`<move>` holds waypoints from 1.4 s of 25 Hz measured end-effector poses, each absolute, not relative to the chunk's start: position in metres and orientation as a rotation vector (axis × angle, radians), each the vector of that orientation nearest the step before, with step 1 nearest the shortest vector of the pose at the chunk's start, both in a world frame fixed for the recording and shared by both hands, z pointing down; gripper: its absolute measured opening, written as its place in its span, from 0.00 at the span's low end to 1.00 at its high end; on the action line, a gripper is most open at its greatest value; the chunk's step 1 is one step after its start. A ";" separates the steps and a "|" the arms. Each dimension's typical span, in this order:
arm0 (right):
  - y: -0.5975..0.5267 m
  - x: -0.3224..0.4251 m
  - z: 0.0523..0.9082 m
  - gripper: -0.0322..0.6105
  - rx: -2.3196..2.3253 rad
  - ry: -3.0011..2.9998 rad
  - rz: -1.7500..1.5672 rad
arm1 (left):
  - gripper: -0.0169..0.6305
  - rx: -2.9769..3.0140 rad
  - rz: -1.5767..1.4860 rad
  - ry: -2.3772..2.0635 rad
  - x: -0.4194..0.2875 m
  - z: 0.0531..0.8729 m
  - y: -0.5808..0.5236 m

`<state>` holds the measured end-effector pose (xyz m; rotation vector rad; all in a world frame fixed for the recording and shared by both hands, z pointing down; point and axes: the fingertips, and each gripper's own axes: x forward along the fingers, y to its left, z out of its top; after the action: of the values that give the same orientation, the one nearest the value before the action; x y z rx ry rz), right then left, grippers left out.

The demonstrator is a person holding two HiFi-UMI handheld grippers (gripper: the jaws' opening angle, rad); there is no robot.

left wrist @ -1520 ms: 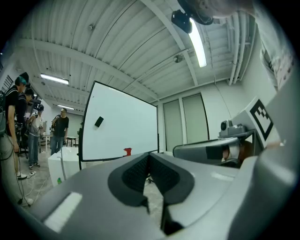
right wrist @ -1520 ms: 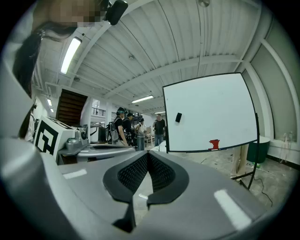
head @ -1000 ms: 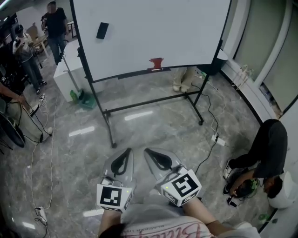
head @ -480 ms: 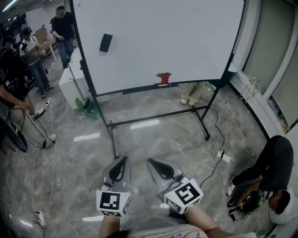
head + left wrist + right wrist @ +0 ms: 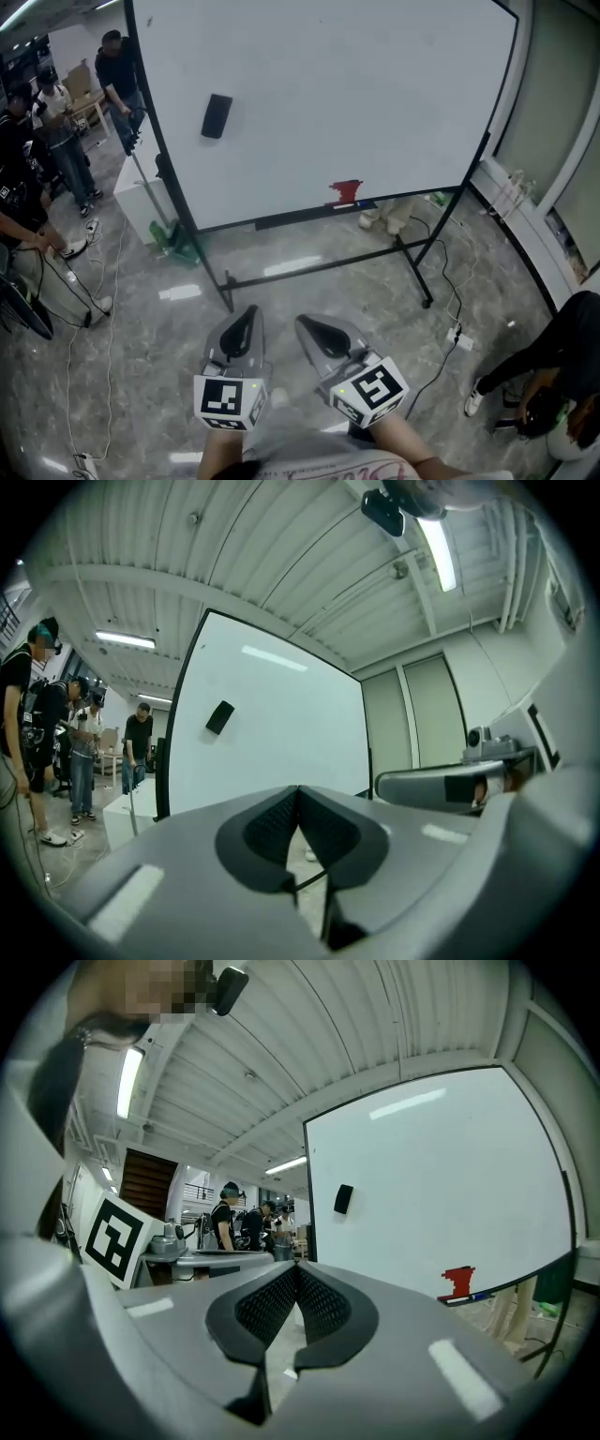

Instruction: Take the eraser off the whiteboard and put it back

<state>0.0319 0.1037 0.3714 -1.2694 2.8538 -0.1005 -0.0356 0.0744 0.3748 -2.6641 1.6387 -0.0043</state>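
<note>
The eraser point(image 5: 217, 116) sits high on the left part of the whiteboard point(image 5: 375, 84), well ahead of me. I hold my left gripper point(image 5: 248, 314) and right gripper point(image 5: 303, 323) low and side by side, both pointing toward the board, each with its jaws pressed together on nothing. A red object point(image 5: 345, 192) rests on the board's bottom ledge. The stand's crossbar point(image 5: 319, 265) runs between me and the board. People point(image 5: 117, 70) stand beyond its left edge. At right a crouching person point(image 5: 562, 366) is near a floor cable point(image 5: 448, 291). Marble floor point(image 5: 150, 356) spreads in front of me.
</note>
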 end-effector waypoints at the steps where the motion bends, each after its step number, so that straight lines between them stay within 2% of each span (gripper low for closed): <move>1: 0.091 0.028 0.368 0.05 -1.271 2.850 -0.093 | 0.03 -2.663 0.000 1.630 -0.038 0.371 0.061; 18: -0.078 -0.023 0.325 0.05 -1.179 2.827 0.001 | 0.27 -2.405 -0.147 1.651 -0.082 0.289 -0.145; 25: -0.144 -0.031 0.313 0.05 -1.078 2.872 0.031 | 0.42 -2.148 -0.205 1.765 -0.103 0.238 -0.221; 32: -0.199 -0.020 0.308 0.05 -1.003 2.904 0.030 | 0.48 -2.012 -0.346 1.856 -0.103 0.234 -0.280; 35: -0.216 -0.016 0.310 0.05 -1.000 2.902 0.018 | 0.43 -1.941 -0.363 1.892 -0.107 0.232 -0.289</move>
<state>-0.0158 -0.2158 0.3101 -0.9998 2.9015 0.0182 -0.1073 -0.2890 0.2321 -1.9408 1.8919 -0.3631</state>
